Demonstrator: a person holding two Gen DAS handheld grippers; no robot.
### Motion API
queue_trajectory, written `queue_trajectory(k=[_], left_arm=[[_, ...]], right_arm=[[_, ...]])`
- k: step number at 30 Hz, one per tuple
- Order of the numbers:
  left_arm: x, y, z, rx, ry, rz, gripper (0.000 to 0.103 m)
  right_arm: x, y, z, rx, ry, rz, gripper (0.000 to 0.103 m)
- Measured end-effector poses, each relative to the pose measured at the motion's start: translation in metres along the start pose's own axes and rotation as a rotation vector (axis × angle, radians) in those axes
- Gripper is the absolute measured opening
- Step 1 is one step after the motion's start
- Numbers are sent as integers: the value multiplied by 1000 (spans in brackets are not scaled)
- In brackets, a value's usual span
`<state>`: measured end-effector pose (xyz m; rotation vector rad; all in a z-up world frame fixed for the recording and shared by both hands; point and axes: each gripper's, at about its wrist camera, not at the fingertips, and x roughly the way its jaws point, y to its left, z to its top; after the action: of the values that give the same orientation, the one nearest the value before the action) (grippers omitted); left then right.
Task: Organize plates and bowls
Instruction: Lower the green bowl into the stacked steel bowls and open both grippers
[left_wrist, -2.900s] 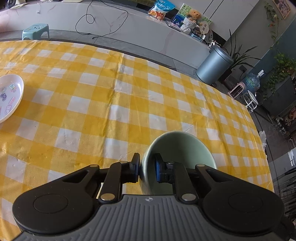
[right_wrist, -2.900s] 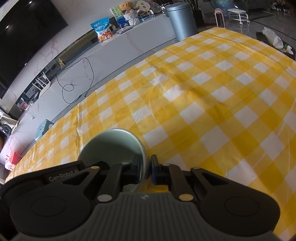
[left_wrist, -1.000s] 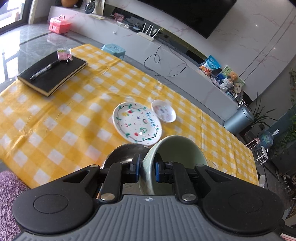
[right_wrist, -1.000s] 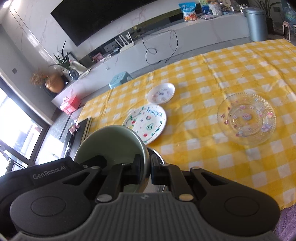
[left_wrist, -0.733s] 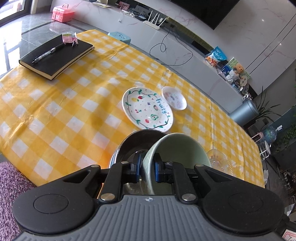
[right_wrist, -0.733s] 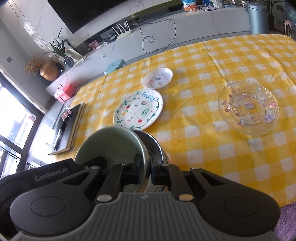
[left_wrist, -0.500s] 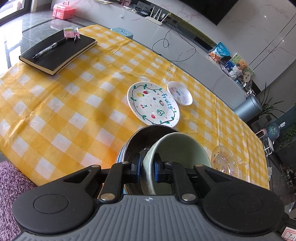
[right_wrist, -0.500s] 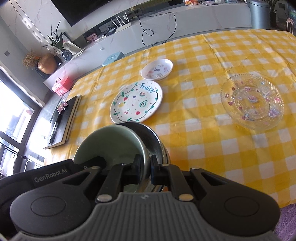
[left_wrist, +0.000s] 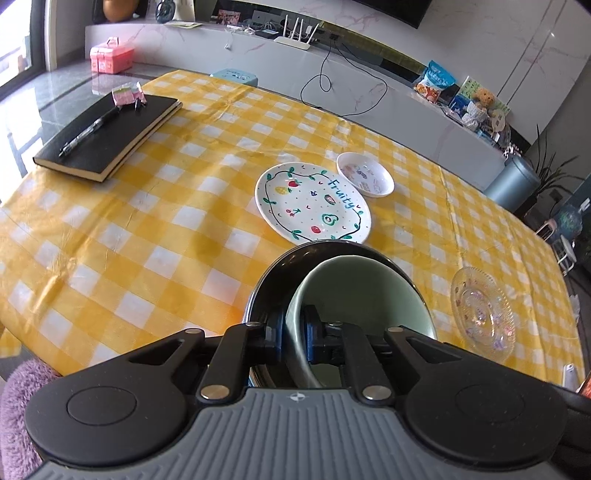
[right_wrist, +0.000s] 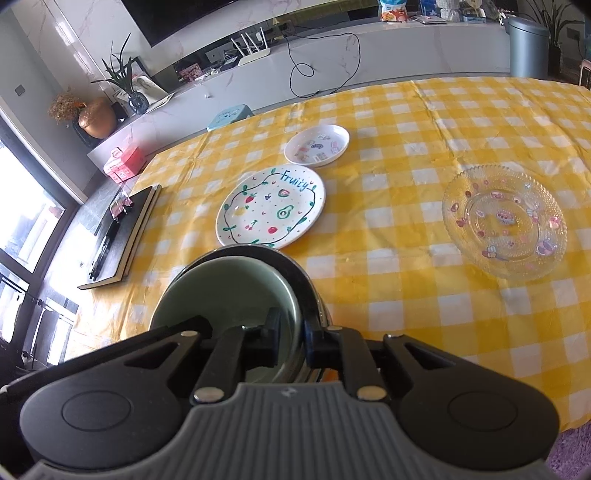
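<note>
Both grippers pinch the green bowl's (left_wrist: 364, 291) rim: left gripper (left_wrist: 294, 338) on its left wall, jaws just closing further; right gripper (right_wrist: 289, 341) on its right wall, jaws just easing wider, pads still on it. That bowl sits tilted inside a dark metal bowl (left_wrist: 275, 280) near the yellow checked tablecloth's (left_wrist: 147, 229) edge. Beyond lie the "Fruity" plate (left_wrist: 312, 203), a small white dish (left_wrist: 365, 179), and a glass plate (right_wrist: 504, 219).

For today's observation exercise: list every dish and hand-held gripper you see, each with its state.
Green bowl: gripped by both, tilted inside the metal bowl.
Metal bowl: upright, holding the green bowl.
Fruity plate: flat, empty.
Small white dish: empty.
Glass plate: flat, empty.
Left hand-held gripper: clamped on the rim.
Right hand-held gripper: clamped on the rim.
</note>
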<state>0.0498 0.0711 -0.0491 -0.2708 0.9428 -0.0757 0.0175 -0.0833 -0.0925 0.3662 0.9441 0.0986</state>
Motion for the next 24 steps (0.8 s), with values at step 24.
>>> queue_trajectory(k=[24], left_arm=[[-18,-1,13,-5,-58,-21,33]], right_arm=[[-18,-2,5,0,-75,48,27]])
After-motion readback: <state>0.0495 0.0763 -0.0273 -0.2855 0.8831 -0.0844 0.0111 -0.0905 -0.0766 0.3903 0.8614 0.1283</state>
